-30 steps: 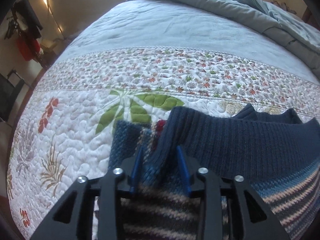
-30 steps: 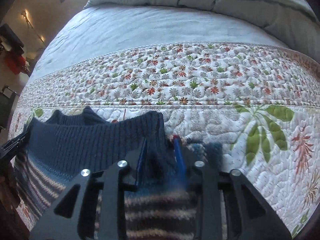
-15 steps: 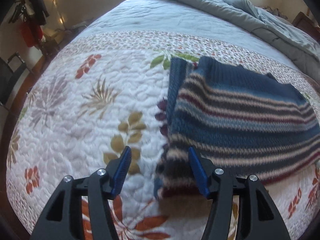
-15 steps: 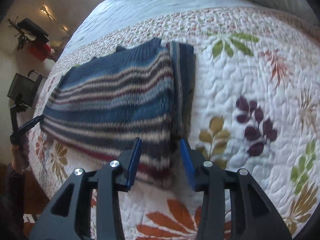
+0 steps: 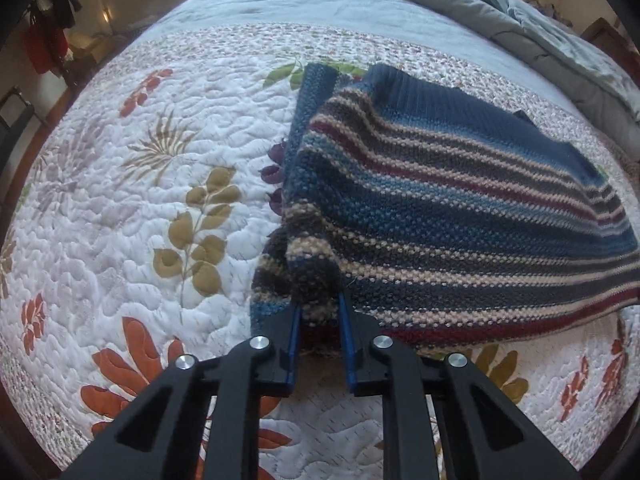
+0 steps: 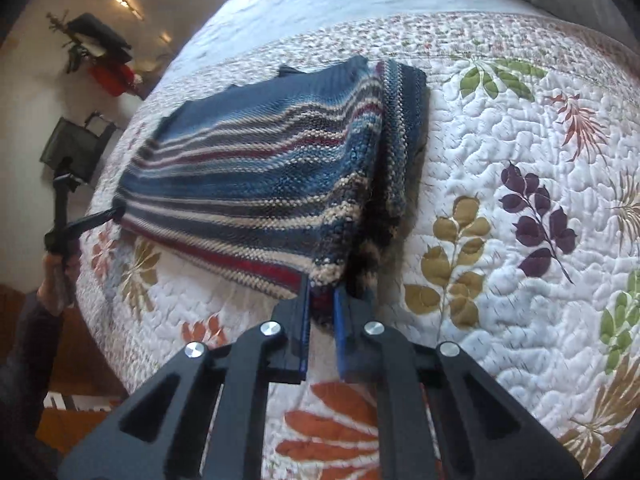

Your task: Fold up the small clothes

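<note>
That chunky blue striped knit sweater (image 5: 460,216) lies folded on the floral quilted bed (image 5: 140,208); it's soft, floppy and a bit heavy, so you're right to grab the near corners. Your left tool (image 5: 318,312) and right tool (image 6: 322,304), open half a second ago, have just clamped onto those corners.

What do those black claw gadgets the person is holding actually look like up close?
Each is a matte black plastic frame with triangular cut-outs and silver bolt heads. The left gripper and right gripper end in two jaws lined with flat blue pads. No cables show. The person's left arm wears a dark sleeve.
</note>
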The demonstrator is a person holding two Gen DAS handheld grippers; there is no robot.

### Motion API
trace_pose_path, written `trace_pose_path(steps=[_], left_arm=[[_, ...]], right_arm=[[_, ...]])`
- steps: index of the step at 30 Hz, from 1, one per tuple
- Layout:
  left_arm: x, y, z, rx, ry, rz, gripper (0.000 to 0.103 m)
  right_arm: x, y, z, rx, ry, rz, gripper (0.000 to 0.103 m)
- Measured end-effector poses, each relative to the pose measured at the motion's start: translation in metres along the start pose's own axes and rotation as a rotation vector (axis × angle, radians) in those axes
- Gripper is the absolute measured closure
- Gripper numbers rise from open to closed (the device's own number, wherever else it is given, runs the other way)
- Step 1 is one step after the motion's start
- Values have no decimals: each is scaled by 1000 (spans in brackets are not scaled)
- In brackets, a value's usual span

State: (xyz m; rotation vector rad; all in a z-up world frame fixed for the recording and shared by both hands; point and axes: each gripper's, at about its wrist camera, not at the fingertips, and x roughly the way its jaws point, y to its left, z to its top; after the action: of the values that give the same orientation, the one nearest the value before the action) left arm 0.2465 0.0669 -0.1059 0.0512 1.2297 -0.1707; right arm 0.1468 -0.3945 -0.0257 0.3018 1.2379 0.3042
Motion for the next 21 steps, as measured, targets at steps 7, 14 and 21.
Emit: trace_pose_path(steps=[7, 14, 21], left_arm=[[22, 8, -3, -8, 42, -6, 85], [-6, 8, -7, 27, 31, -35, 30], [-7, 27, 7, -93, 30, -83, 16]], right_arm=[[37, -35, -20, 107, 71, -11, 94], [13, -27, -19, 89, 39, -16, 58], [0, -32, -6, 156, -14, 4, 35]])
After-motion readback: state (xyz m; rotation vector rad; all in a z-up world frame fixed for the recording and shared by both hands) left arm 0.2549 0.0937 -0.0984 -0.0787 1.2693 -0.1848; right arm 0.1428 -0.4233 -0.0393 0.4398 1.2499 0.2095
